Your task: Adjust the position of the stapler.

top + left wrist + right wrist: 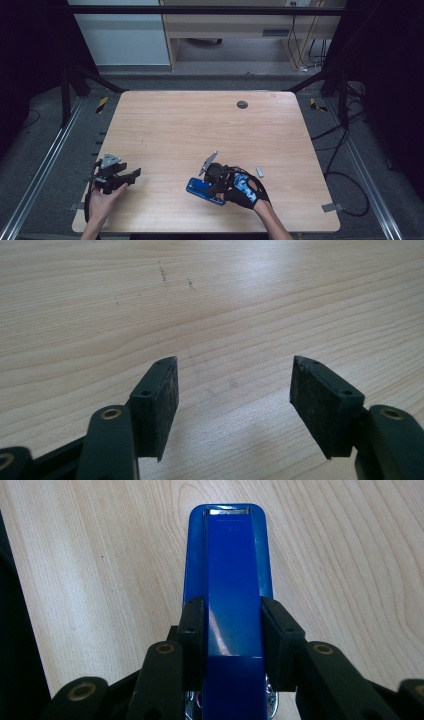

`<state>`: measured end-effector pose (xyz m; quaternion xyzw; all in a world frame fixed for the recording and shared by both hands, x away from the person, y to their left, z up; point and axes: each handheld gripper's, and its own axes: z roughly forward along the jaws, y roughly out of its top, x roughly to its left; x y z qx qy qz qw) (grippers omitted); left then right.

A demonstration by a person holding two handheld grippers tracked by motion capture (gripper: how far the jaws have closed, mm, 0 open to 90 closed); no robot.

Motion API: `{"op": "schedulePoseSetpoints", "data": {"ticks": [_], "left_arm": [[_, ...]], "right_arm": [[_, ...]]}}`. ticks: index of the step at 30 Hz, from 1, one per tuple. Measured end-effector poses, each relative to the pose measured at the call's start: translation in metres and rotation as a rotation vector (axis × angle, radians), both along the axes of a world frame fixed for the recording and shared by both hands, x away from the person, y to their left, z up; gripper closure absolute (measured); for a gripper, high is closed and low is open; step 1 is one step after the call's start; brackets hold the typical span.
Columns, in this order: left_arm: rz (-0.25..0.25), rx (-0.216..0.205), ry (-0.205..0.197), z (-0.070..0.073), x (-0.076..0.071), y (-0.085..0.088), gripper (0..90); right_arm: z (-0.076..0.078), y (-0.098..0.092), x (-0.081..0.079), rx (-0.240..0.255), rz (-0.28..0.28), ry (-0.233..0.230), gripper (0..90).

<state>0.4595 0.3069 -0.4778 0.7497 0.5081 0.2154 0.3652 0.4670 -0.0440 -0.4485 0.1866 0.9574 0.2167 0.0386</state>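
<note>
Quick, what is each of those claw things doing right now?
Left gripper: open, holding nothing.
Right gripper: closed on the blue stapler.

Blue stapler [234,595] between clamped jaws

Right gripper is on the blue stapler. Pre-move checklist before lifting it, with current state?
1. Right gripper shut on the blue stapler: ok, both jaws press its sides.
2. Grip centred: ok, stapler runs straight out between the jaws in the right gripper view.
3. Stapler closed: cannot tell, seen only from above.
4. Left gripper free: ok, jaws open with bare table between them.
5. Small grey object clear of the lift: ok, it lies apart, on the far side of the right hand.
6. Table space ahead of the stapler: ok, bare wood.
</note>
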Motion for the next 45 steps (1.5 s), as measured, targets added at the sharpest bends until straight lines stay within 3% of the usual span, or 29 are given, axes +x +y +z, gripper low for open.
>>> {"op": "schedulePoseSetpoints", "data": {"ticks": [11, 15, 22, 30, 38, 45], "left_arm": [[-0.003, 0.0, 0.001, -0.001, 0.0, -0.001, 36.2], [-0.005, 0.004, 0.003, -0.001, 0.001, -0.001, 36.2], [-0.009, 0.004, 0.005, -0.001, 0.0, -0.002, 36.2], [-0.012, 0.009, 0.008, -0.002, 0.001, -0.003, 36.2], [-0.018, 0.01, 0.01, -0.002, 0.001, -0.005, 36.1], [-0.021, 0.011, 0.009, -0.002, 0.0, -0.005, 36.0]], "right_arm": [[0.0, -0.012, 0.006, 0.025, 0.139, 0.016, 66.5], [0.0, -0.014, 0.005, 0.041, 0.168, 0.014, 66.5], [-0.001, -0.015, -0.002, 0.061, 0.267, 0.006, 66.4], [-0.002, -0.02, 0.0, 0.062, 0.304, -0.007, 66.4], [-0.004, -0.023, 0.002, 0.068, 0.304, -0.001, 66.2], [-0.005, -0.022, -0.001, 0.05, 0.298, -0.03, 62.5]]}}
